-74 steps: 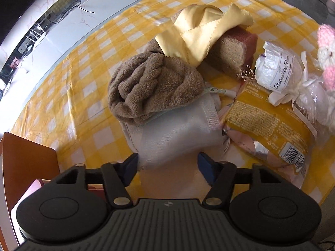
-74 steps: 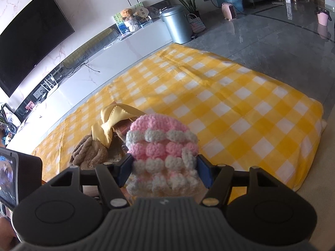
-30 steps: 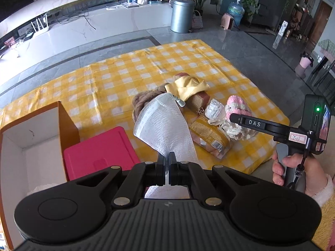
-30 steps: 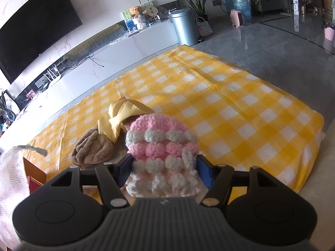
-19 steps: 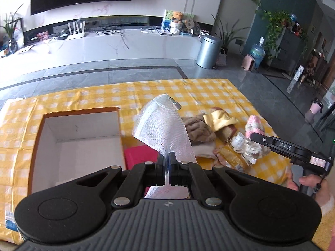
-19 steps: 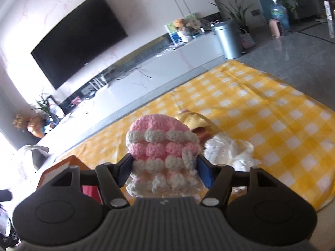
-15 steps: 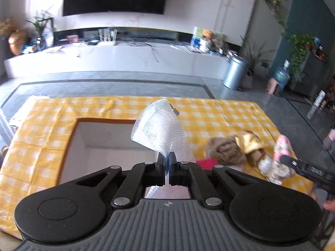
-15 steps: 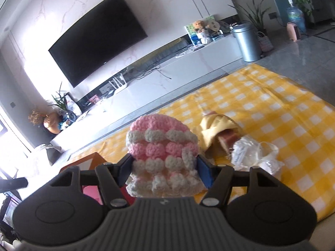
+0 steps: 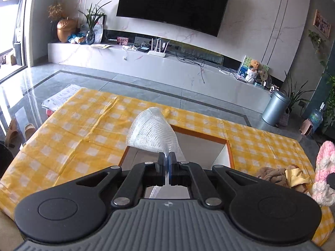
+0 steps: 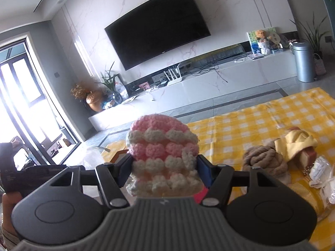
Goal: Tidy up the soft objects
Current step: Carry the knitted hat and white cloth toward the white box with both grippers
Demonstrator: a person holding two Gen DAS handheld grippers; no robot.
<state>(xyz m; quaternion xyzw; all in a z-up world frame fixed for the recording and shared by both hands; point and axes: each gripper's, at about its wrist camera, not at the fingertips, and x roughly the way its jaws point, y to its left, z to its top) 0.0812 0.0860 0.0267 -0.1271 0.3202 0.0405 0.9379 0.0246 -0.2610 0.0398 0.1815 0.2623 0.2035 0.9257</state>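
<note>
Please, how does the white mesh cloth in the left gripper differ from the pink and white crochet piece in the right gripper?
The white mesh cloth is thin and see-through; the crochet piece is thick, knobbly yarn in pink and white bands. The left gripper has its jaws nearly together, pinching only an edge of the cloth, while the right gripper holds its jaws wide around the crochet piece's body. The cloth arches and droops; the crochet piece stands domed. Both are soft and held off the table.

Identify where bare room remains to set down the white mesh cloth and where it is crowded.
Free: inside the orange-rimmed box, beneath the mesh cloth, and the checked tablecloth left of it. Crowded: right of the box, around the brown towel and yellow cloth.
</note>
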